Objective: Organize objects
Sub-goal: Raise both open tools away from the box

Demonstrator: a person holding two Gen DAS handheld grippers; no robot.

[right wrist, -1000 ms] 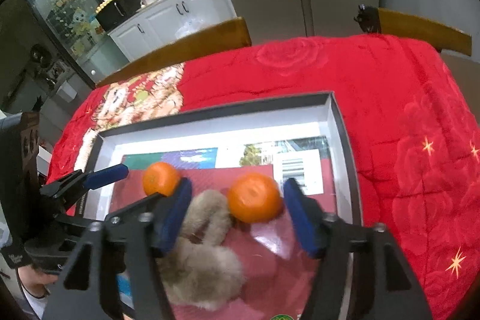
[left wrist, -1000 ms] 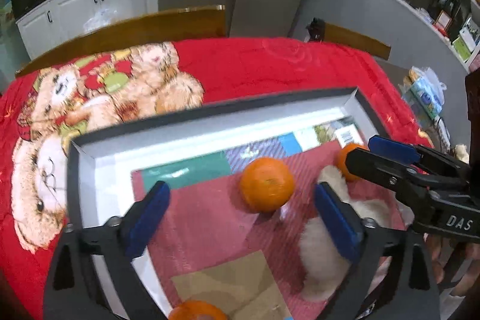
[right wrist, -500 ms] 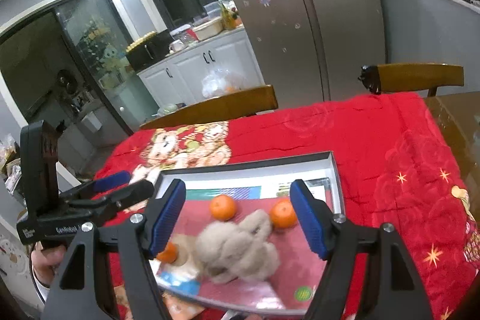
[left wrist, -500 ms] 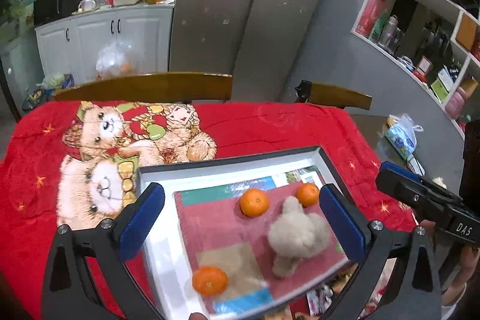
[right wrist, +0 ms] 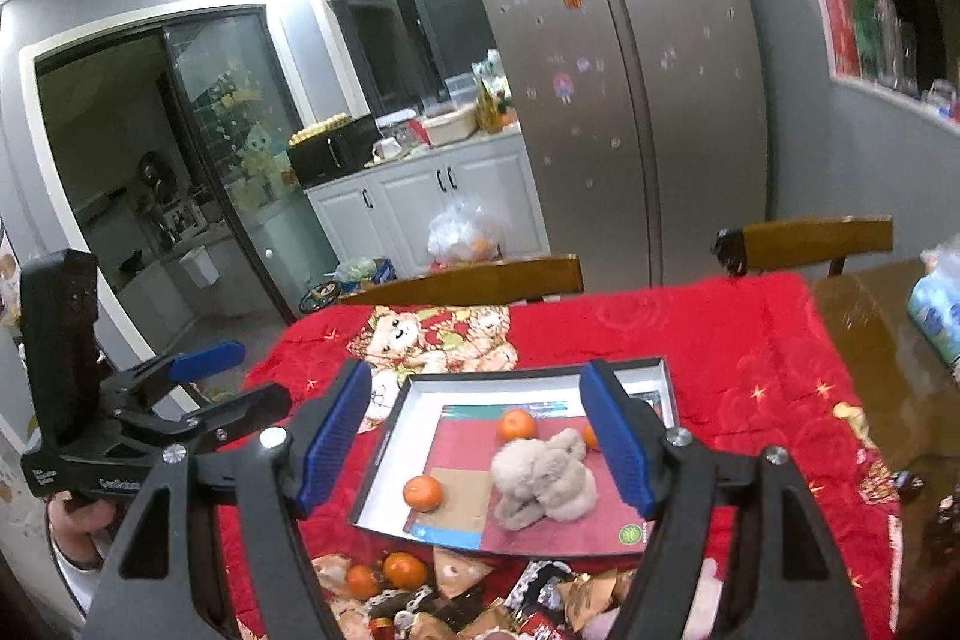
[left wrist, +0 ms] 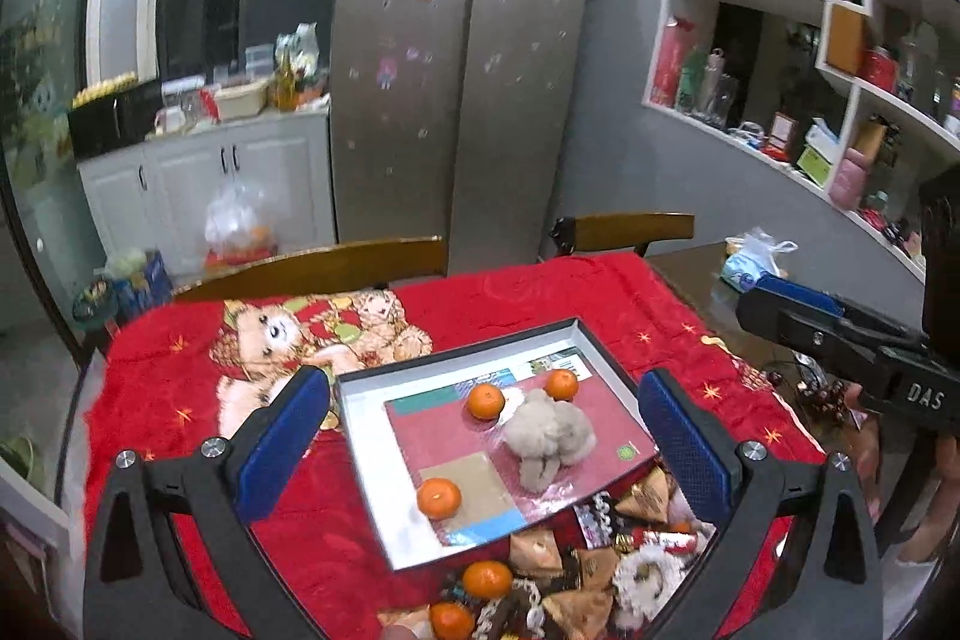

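Objects are partly sorted: the box (left wrist: pixel 591 340) on the red-covered tabletop (left wrist: pixel 180 400) holds three oranges and a plush toy (left wrist: pixel 549 436). One orange (left wrist: pixel 440 498) lies near the box's front corner, another (left wrist: pixel 486 400) sits further back just beside the plush, and a third (left wrist: pixel 562 384) lies behind the plush towards the far corner. Outside the box, at the near edge of the tabletop, a heap of wrapped snacks (left wrist: pixel 591 568) remains, with two loose oranges (left wrist: pixel 487 578) among it, so my judgement is that a good part of the job is left.

Both grippers hang well above the tabletop, tilted downward towards the box, side by side. The left gripper (left wrist: pixel 480 451) has its fingers (left wrist: pixel 282 439) spread wide with nothing between them. The right gripper (right wrist: pixel 477 439) has just been opening its fingers (right wrist: pixel 336 436); they stand apart and empty too. A hand (right wrist: pixel 84 520) on the left handle shows at the edge of the right view.
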